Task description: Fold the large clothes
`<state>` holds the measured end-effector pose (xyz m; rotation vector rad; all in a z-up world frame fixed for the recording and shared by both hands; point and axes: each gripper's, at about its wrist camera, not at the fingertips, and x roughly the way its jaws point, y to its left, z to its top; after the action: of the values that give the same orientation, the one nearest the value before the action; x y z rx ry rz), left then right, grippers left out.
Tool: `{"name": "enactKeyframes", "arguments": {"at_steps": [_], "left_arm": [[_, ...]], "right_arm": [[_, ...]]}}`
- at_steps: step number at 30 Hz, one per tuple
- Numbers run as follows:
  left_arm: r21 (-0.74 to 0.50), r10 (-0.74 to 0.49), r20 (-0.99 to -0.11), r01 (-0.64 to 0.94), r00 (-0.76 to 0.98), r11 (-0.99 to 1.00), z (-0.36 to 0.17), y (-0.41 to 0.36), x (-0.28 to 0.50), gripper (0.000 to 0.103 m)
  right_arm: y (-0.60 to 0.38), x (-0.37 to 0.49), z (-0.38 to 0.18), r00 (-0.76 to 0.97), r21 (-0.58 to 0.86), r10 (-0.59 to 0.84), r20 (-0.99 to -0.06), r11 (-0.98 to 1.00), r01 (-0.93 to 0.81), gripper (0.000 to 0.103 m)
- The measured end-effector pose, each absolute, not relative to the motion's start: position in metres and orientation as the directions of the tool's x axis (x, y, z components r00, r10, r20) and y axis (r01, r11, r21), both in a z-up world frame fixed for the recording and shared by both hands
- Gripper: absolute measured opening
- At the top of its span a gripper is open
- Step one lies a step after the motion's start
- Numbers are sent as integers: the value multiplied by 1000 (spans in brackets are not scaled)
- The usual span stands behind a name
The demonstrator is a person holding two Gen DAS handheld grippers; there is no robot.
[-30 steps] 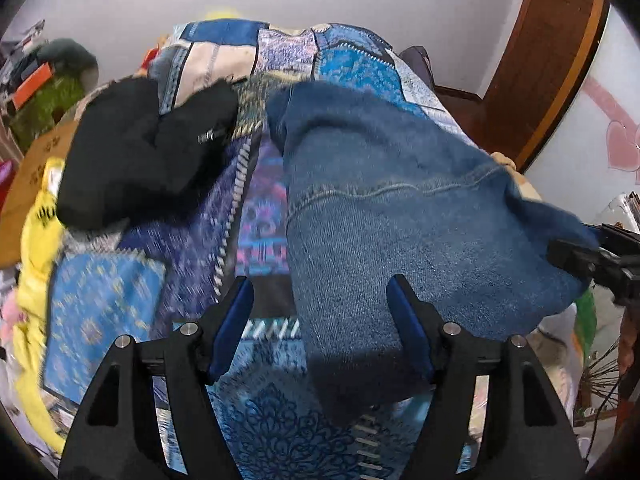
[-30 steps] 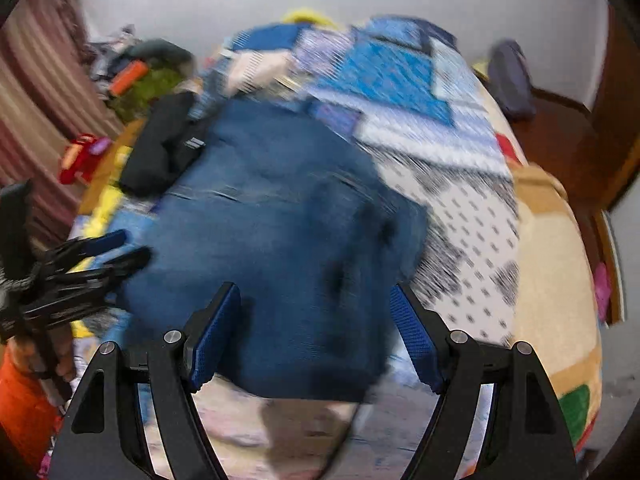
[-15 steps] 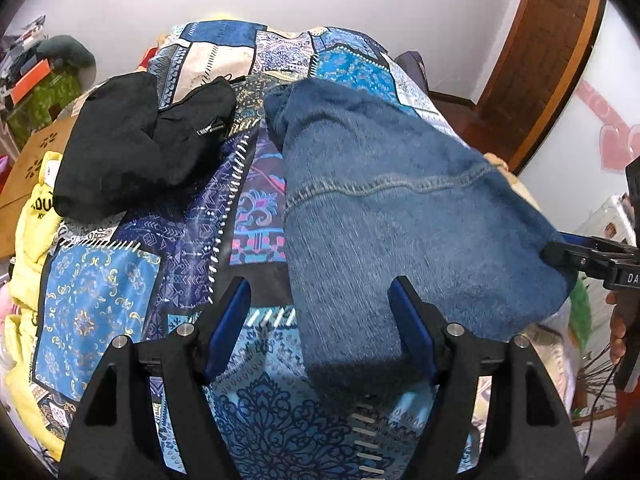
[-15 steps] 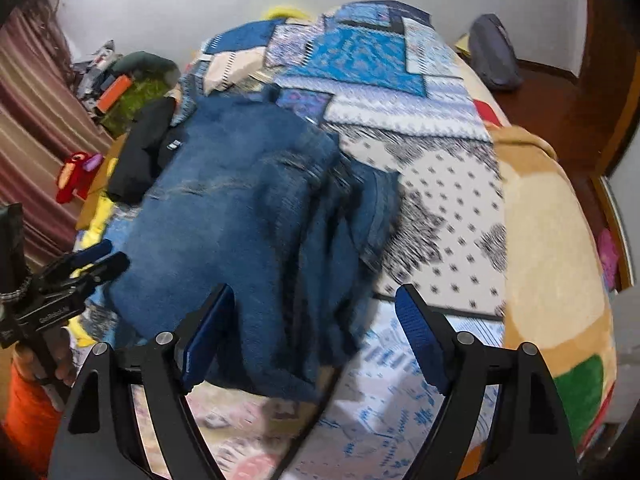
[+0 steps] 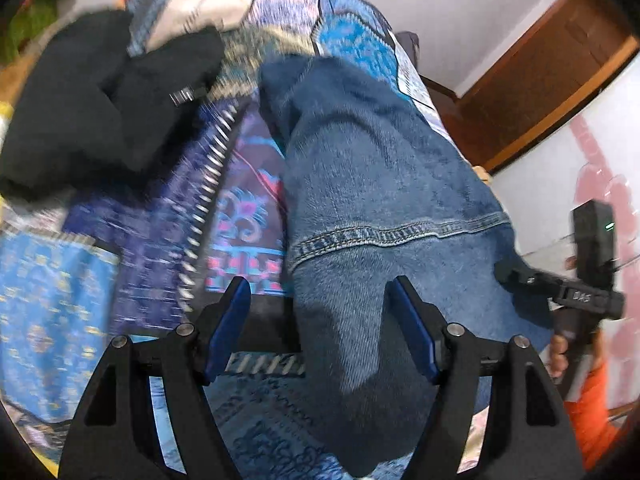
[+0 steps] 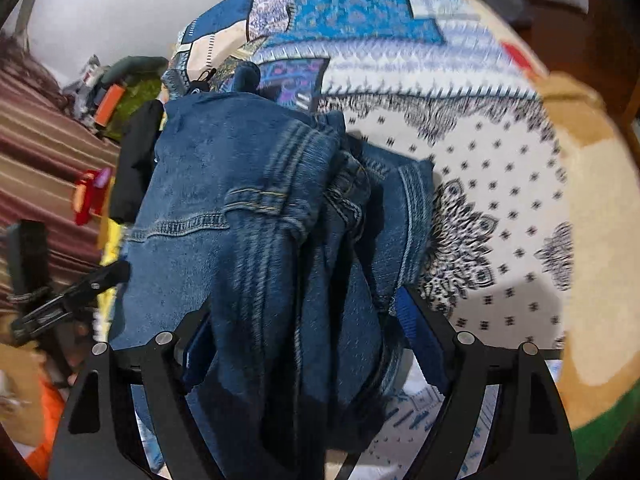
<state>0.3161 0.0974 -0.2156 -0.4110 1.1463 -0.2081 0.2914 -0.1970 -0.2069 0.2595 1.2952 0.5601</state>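
Note:
A pair of blue jeans (image 5: 372,208) lies lengthwise on the patchwork bedspread (image 5: 52,292), partly folded over. My left gripper (image 5: 320,324) is open, its jaws wide apart around the jeans' near left edge. My right gripper (image 6: 304,344) is open too, with bunched waistband denim (image 6: 288,240) lying between its blue pads. Neither pair of pads presses on the cloth. The right gripper also shows at the right edge of the left wrist view (image 5: 560,288), and the left gripper at the left edge of the right wrist view (image 6: 68,292).
A folded black garment (image 5: 100,96) lies on the bed left of the jeans. A wooden door (image 5: 532,80) stands at the right. Clutter and a striped cloth (image 6: 36,168) sit beside the bed. A white patterned sheet (image 6: 500,184) covers the bed's right half.
Both grippers have moved closer and lower onto the jeans. The denim now reaches between the right gripper's pads, and the waistband side has bunched up.

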Motion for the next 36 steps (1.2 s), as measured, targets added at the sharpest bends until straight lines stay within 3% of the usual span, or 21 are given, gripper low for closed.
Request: {"name": "enactKeyframes", "arguments": {"at_steps": [2, 7, 16, 19, 22, 24, 26, 29, 36], "left_arm": [[-483, -431, -821, -55, 375, 874, -224, 101, 325, 72], [-547, -503, -805, -64, 315, 835, -240, 103, 347, 76], [-633, -601, -759, -70, 250, 771, -263, 92, 372, 81], [-645, -612, -750, -73, 251, 760, -264, 88, 375, 80], [-653, -622, -745, -68, 241, 755, -266, 78, 373, 80], [-632, -603, -758, -50, 248, 773, -263, 72, 368, 76], [-611, -583, -768, -31, 265, 791, -255, 64, 366, 65], [-606, -581, -762, -1, 288, 795, -238, 59, 361, 55], [-597, -571, -714, 73, 404, 799, -179, 69, 339, 48]], "right_arm": [[-203, 297, -216, 147, 510, 545, -825, 832, -221, 92], [-206, 306, -229, 114, 550, 580, -807, 807, -215, 101], [-208, 321, -242, 54, 649, 667, -744, 738, -184, 102], [-206, 319, -239, 52, 659, 678, -734, 728, -189, 92], [-207, 319, -234, 41, 691, 709, -704, 697, -190, 70], [-207, 315, -227, 52, 681, 702, -710, 703, -204, 60], [-207, 312, -220, 67, 670, 695, -716, 710, -217, 46], [-205, 306, -202, 86, 654, 689, -720, 714, -248, 39], [-163, 298, -142, 143, 564, 656, -741, 723, -398, 36]]}}
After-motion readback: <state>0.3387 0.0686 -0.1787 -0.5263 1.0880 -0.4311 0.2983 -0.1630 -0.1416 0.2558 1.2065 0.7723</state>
